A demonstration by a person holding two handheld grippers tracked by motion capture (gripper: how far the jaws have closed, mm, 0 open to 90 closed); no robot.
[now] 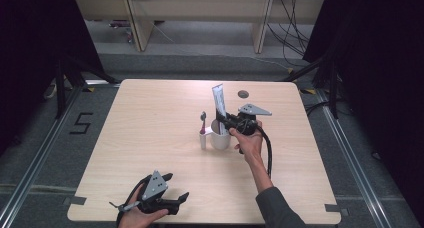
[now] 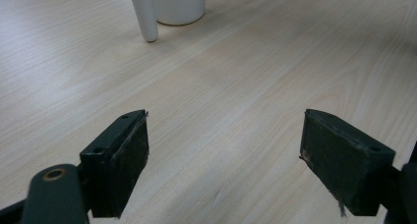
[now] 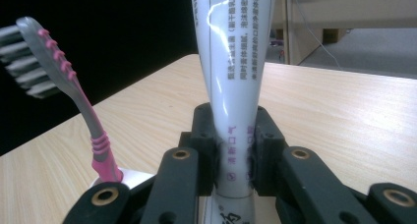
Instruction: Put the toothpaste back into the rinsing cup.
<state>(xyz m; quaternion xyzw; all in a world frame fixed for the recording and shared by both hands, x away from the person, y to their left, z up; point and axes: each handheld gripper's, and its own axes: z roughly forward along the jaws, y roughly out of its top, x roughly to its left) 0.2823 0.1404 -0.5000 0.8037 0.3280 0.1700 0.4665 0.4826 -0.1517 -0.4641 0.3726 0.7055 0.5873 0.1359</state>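
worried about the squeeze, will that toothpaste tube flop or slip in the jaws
The toothpaste tube stands upright above the right gripper, so it probably holds its shape. Its glossy skin could slip, though the jaws pinch its narrow lower part. Hard squeezing would likely dent it.

Overhead light brightens the table [image 1: 150,138]; far surroundings lie dark. Glare streaks the toothpaste tube [image 3: 231,62]; near jaws blur.

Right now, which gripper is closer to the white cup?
The right gripper. It sits just above the white cup, jaws shut on the toothpaste tube. The left gripper rests open near the table's front edge, well away from the cup.
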